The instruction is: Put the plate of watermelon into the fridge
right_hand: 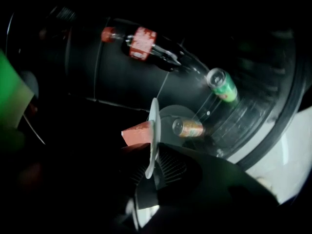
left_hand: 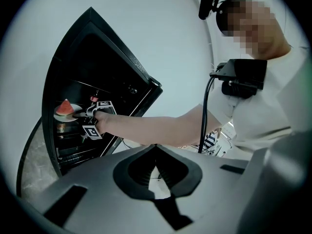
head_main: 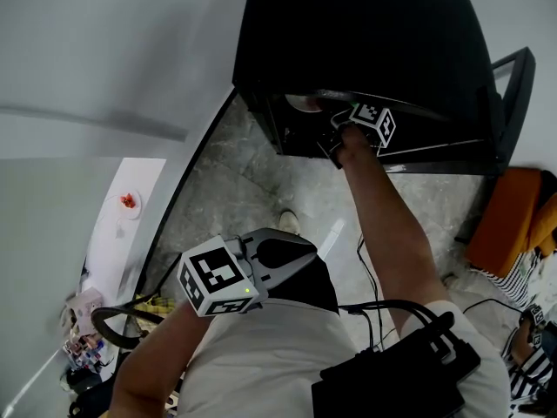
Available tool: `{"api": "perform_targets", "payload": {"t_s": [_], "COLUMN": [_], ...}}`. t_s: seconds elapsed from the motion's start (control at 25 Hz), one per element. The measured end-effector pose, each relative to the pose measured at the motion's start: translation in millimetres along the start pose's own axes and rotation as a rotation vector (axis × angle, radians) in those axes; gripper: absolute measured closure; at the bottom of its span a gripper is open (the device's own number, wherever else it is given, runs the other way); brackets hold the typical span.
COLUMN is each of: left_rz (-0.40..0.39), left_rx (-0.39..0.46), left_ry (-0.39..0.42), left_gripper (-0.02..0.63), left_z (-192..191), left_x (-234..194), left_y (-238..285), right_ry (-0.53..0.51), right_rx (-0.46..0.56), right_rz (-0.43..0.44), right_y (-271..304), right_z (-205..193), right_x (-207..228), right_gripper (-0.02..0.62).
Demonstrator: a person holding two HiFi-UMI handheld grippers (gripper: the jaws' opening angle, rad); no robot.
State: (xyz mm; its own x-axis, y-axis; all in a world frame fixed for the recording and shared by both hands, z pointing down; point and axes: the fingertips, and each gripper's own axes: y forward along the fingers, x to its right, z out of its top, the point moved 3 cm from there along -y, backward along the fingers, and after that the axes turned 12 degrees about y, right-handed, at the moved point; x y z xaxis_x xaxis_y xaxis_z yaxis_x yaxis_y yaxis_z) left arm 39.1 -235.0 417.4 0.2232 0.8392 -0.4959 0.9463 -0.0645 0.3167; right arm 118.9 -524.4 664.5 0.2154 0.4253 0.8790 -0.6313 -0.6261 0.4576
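Observation:
The black fridge (head_main: 348,33) stands open. My right gripper (head_main: 335,133) reaches inside it. In the right gripper view the white plate (right_hand: 154,130) appears edge-on, its rim pinched between the jaws of that gripper (right_hand: 151,172), and the red watermelon wedge (right_hand: 138,133) rests on it. The left gripper view shows the same plate (left_hand: 66,113) and watermelon (left_hand: 64,107) over a fridge shelf, with the right gripper (left_hand: 85,115) at the rim. My left gripper (head_main: 300,252) hangs near my chest, and its jaws (left_hand: 156,147) are shut on nothing.
Inside the fridge lie a cola bottle (right_hand: 141,43), a green can (right_hand: 222,84) and an orange can (right_hand: 189,127). A white table at the left carries a small plate with red food (head_main: 129,202). An orange seat (head_main: 513,216) and a person in stripes (head_main: 522,277) are at the right.

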Motion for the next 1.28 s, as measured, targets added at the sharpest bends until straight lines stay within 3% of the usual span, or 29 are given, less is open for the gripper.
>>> {"api": "perform_targets", "payload": {"t_s": [0.2, 0.52, 0.84, 1.08, 1.28], "left_rz": [-0.003, -0.01, -0.009, -0.015, -0.019], "left_rx": [-0.001, 0.0, 0.005, 0.003, -0.002], "left_ry": [-0.019, -0.043, -0.069, -0.08, -0.077], "left_gripper": [0.595, 0.595, 0.595, 0.595, 0.595], "left_z": [-3, -7, -12, -15, -15], "left_x": [1, 2, -1, -1, -2], "left_y": [0, -2, -3, 0, 2], "right_ry": [-0.187, -0.544, -0.827, -0.945, -0.959], "right_rx": [0.009, -0.021, -0.014, 0.02, 0.052], "right_rz": [-0.079, -0.231, -0.385, -0.461, -0.466], "right_y": [-1, -2, 0, -4, -6], "right_z": [1, -8, -6, 2, 7], "right_x": [-3, 0, -4, -2, 2], "right_gripper": [0.472, 0.42, 0.387, 0.328, 0.307]}}
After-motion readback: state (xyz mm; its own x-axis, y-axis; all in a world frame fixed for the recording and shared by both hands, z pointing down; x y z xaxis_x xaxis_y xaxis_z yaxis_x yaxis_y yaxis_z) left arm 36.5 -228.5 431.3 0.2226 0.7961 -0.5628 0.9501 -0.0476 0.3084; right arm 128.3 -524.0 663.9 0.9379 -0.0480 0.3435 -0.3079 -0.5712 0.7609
